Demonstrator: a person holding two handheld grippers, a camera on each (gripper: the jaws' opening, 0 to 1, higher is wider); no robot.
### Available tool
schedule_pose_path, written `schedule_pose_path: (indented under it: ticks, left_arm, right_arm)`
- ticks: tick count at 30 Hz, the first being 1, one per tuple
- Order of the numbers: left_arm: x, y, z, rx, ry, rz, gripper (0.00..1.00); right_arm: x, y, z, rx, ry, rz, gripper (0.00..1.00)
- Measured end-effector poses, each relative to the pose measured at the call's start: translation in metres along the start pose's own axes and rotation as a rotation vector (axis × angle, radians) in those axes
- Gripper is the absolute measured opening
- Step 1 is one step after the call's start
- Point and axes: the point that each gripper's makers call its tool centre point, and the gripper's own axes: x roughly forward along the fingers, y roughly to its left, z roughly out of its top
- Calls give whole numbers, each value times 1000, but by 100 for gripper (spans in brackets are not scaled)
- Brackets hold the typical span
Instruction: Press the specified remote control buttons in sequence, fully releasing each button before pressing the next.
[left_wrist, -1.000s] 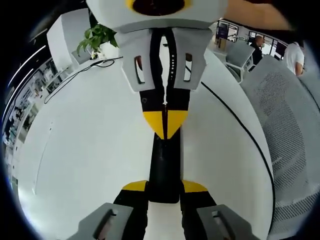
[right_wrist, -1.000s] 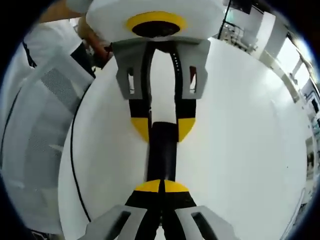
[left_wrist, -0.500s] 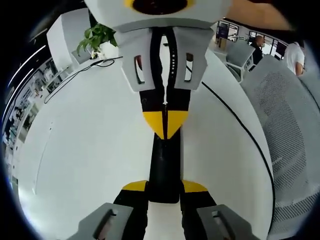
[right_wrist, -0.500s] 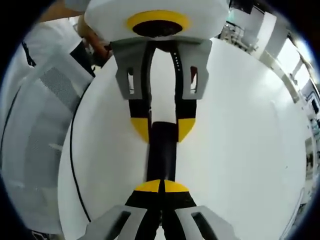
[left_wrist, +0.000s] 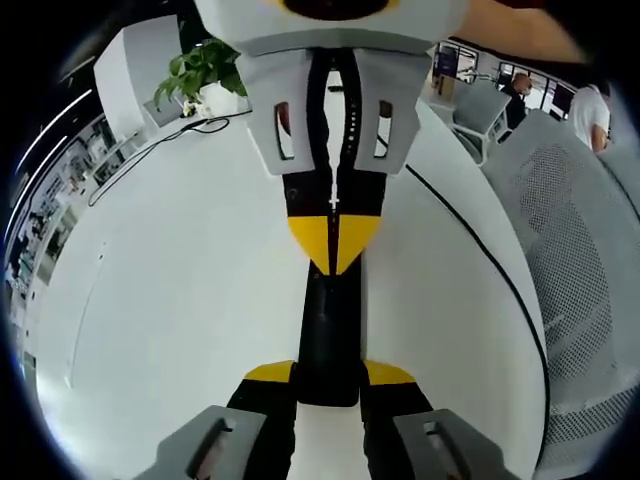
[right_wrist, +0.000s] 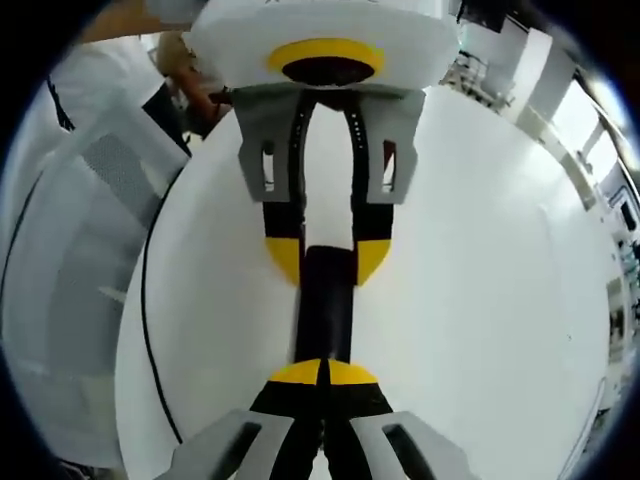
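open-plan office, white round table (left_wrist: 180, 290), grey mesh chairs (left_wrist: 585, 260), potted plant (left_wrist: 200, 70), desks behind

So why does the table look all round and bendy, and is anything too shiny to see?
Left gripper view: the fisheye lens bows the white table and the black cable; the plant looks sharp. Right gripper view: the table edge curves the same way, and bright window light washes out the upper right corner.

The remote control (left_wrist: 330, 320) shows no legible buttons, its near end hidden between the gripper's jaws.
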Motion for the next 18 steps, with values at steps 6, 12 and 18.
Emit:
schedule_pose_path:
  ticks: [6, 12, 18]
  left_arm:
    - [0, 0, 0, 2, 3, 1, 24]
    - [0, 0, 0, 3, 8, 1, 24]
    - [1, 0, 1, 4, 10, 1, 24]
  right_arm:
    - [-13, -6, 4, -9, -4, -31, 0]
    - [-23, -5, 11, -18, -23, -56, 0]
    - [-31, -2, 16, -32, -31, -70, 0]
